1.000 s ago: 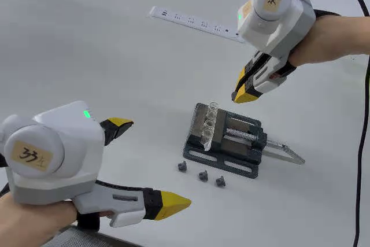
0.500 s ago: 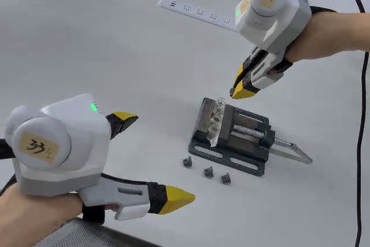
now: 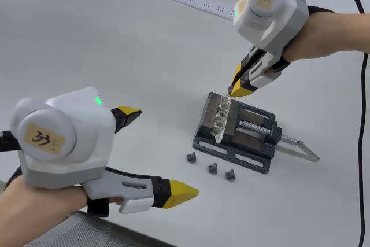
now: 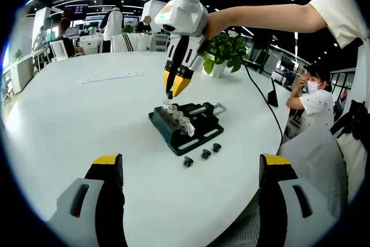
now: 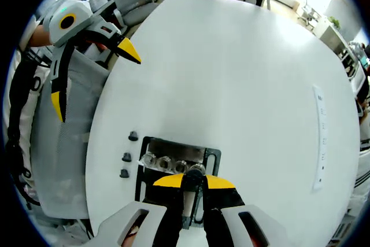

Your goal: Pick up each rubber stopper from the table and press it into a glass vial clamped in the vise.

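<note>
A dark vise point(image 3: 243, 137) point(image 4: 185, 122) point(image 5: 173, 148) clamps a row of several clear glass vials point(image 3: 220, 117) point(image 4: 176, 117) point(image 5: 165, 161). My right gripper point(image 3: 237, 92) point(image 4: 172, 91) point(image 5: 193, 179) points down at the far end vial, shut on a small dark rubber stopper point(image 5: 195, 172) that touches the vial's mouth. Three more grey stoppers lie in a row on the table before the vise point(image 3: 191, 157) point(image 3: 213, 168) point(image 3: 230, 174). My left gripper point(image 3: 159, 151) point(image 4: 191, 169) hovers open and holds nothing, a hand's width left of the stoppers.
The vise's screw handle point(image 3: 298, 148) sticks out to the right. A white power strip point(image 3: 196, 1) point(image 4: 113, 77) lies at the table's far side. A black cable point(image 3: 364, 114) hangs along the right edge. People and chairs stand beyond the round white table point(image 4: 69, 114).
My right gripper has come down and closer to the vise, from above it to the far end vial's mouth. The left gripper has stayed open and nearly still.
</note>
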`<control>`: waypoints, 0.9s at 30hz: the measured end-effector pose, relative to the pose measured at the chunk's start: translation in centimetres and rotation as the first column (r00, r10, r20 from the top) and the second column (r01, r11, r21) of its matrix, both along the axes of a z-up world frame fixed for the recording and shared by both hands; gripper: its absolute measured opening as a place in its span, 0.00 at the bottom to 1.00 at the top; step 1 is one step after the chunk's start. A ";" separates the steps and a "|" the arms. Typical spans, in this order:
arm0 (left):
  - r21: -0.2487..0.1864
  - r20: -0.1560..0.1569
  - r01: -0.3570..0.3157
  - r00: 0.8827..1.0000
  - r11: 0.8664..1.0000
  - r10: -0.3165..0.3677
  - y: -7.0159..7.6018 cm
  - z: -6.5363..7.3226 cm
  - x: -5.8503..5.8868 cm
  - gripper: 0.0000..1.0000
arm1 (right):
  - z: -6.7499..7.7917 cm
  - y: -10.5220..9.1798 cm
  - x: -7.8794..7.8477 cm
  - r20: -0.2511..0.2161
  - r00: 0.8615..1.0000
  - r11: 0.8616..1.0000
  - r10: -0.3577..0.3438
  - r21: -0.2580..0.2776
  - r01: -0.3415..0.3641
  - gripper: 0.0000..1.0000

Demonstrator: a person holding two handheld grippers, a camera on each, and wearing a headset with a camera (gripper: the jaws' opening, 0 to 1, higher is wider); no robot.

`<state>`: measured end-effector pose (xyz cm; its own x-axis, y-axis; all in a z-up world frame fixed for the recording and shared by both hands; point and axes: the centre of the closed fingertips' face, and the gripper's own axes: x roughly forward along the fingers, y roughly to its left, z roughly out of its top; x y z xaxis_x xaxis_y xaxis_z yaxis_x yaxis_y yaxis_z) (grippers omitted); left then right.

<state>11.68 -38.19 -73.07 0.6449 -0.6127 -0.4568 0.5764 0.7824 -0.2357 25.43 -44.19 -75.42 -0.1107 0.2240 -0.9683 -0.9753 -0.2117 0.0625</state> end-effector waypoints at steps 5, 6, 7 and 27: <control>-0.003 -0.006 -0.004 1.000 1.000 0.004 0.1 -0.3 0.0 0.98 | -0.3 0.1 0.0 -0.002 1.000 1.000 0.003 0.002 -0.003 0.08; -0.003 -0.008 -0.004 1.000 1.000 0.004 0.2 -0.3 0.0 0.98 | -0.4 0.1 0.0 -0.002 1.000 1.000 0.003 0.003 -0.003 0.08; -0.003 -0.008 -0.004 1.000 1.000 0.004 0.2 -0.4 0.0 0.98 | -0.5 0.2 0.0 -0.005 1.000 1.000 0.003 0.005 -0.003 0.08; -0.008 -0.023 -0.007 1.000 1.000 0.007 0.0 -0.9 0.0 0.97 | -1.1 0.2 0.0 -0.013 1.000 1.000 0.003 0.011 -0.003 0.08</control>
